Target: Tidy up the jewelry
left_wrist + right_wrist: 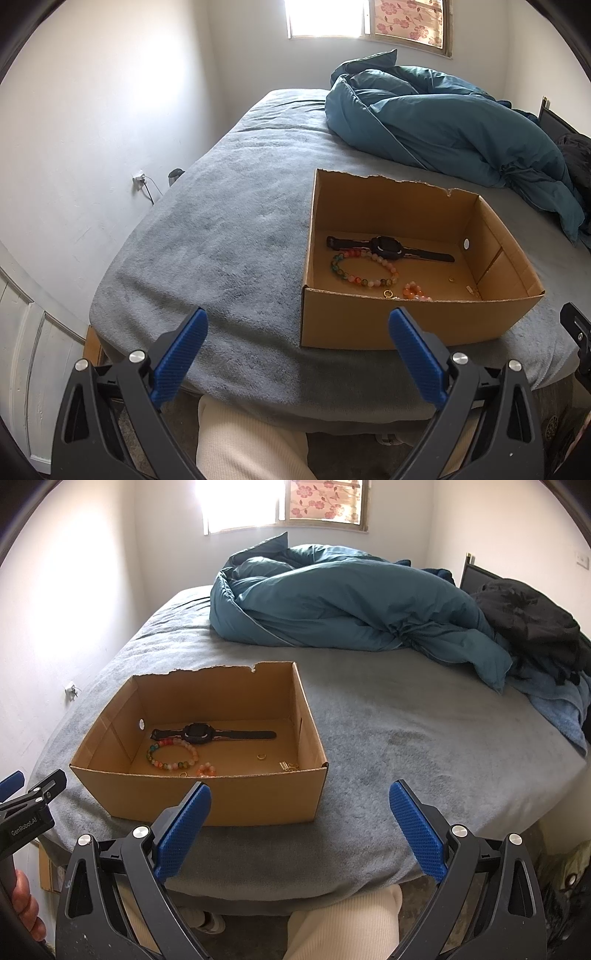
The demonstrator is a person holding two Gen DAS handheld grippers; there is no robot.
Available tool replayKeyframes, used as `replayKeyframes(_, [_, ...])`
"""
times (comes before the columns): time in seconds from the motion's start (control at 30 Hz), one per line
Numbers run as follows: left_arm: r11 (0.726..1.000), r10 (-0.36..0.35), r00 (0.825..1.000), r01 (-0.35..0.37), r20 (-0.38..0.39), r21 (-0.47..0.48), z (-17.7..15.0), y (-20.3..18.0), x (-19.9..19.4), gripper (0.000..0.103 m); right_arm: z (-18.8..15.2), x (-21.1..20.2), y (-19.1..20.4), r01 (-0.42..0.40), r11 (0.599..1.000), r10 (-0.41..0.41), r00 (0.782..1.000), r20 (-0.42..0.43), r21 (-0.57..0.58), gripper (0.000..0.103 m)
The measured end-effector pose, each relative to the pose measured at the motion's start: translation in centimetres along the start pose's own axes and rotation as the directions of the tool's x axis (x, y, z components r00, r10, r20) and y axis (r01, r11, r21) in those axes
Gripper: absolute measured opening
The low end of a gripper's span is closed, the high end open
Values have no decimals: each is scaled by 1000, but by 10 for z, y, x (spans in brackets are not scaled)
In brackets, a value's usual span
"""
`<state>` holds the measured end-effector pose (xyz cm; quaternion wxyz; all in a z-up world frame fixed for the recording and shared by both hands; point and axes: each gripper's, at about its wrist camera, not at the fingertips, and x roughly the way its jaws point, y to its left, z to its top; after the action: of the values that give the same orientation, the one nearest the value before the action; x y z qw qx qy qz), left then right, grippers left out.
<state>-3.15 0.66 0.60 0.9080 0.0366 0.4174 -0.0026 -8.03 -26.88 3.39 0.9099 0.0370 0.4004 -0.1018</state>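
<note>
Cardboard box (229, 797) holds your black watch (207, 734) lying flat, strap running left-right; both grippers' jaws spread, empty.

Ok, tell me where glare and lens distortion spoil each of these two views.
Left wrist view: the window is blown out white, washing the wall beside it; the fisheye bows the bed edge and darkens the corners. Right wrist view: the same window glares and washes out the left wall; the cardboard box stays sharp, its sides splayed.
</note>
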Motion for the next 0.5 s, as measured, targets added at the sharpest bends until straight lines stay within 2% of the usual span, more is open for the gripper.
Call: replayKeyframes(0.5, [1000, 0, 1000, 0, 0, 0, 0, 0, 0, 96, 0, 1, -1, -1, 1000, 1, 1000, 0, -1, 93])
